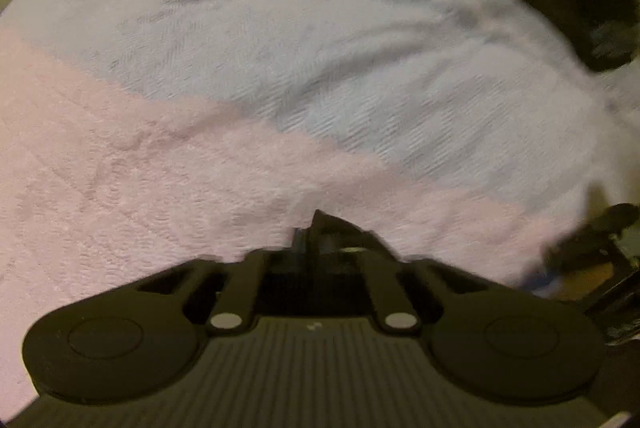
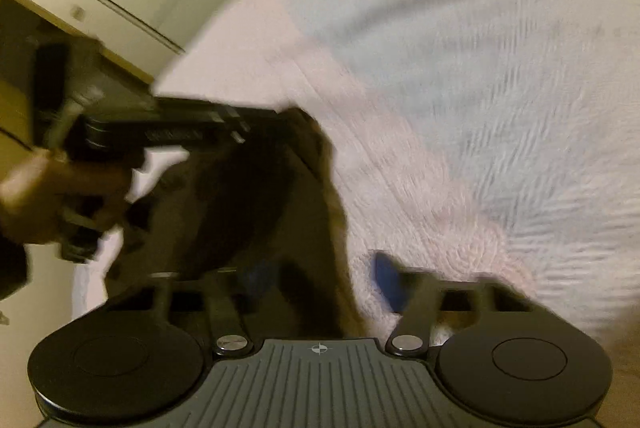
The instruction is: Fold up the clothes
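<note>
Pink-and-pale-blue cloth (image 1: 248,76) fills both blurred frames — soft, light, limp, I judge, best pinched at its pink edge — my left gripper (image 1: 320,228) looks clamped on it at lower centre, while my right gripper's (image 2: 320,284) state I cannot tell.

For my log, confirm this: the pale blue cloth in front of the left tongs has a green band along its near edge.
Wrong in one respect: the band on the pale blue cloth before the left tongs is pink, not green. The left wrist view shows it.
</note>
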The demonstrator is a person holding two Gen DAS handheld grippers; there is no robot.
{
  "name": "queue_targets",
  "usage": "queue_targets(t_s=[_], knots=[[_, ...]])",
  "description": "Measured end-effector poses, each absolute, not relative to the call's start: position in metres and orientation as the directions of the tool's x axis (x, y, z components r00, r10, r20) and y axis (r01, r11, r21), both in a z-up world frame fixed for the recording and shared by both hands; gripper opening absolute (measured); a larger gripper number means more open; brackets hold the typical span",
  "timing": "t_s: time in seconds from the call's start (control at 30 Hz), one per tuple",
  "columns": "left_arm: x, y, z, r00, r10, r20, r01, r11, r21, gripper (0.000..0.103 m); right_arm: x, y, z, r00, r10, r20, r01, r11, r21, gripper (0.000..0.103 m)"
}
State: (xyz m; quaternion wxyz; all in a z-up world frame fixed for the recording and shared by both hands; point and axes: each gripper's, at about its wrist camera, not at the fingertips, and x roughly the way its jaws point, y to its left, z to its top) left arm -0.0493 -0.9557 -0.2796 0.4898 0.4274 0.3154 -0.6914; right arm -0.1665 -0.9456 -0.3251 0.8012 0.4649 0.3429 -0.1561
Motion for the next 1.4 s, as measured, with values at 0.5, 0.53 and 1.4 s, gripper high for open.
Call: queue_targets(t_s=[0.5, 0.53, 1.4], knots=[[0.009, -0.943, -0.257, -0.055, -0.527, -0.848, 0.998, -0.049, -0.035, 0.007, -0.167, -0.938, -0.312, 0.555, 0.146, -0.819, 0.523, 0.704, 0.48, 0.002], [0.016, -0.936, -0.252, -0.048, -0.533, -0.845, 0.999, -0.038, -0.032, 0.007, -0.168, -0.938, -0.309, 0.557, 0.132, -0.82, 0.534, 0.699, 0.476, 0.002], [0.074, -0.519, -0.242, 0.174, -0.314, -0.933, 0.923, 0.382, 0.044, 0.023, -0.179, -0.813, -0.258, 0.47, -0.036, -0.882, 0.387, 0.906, 0.17, 0.039]])
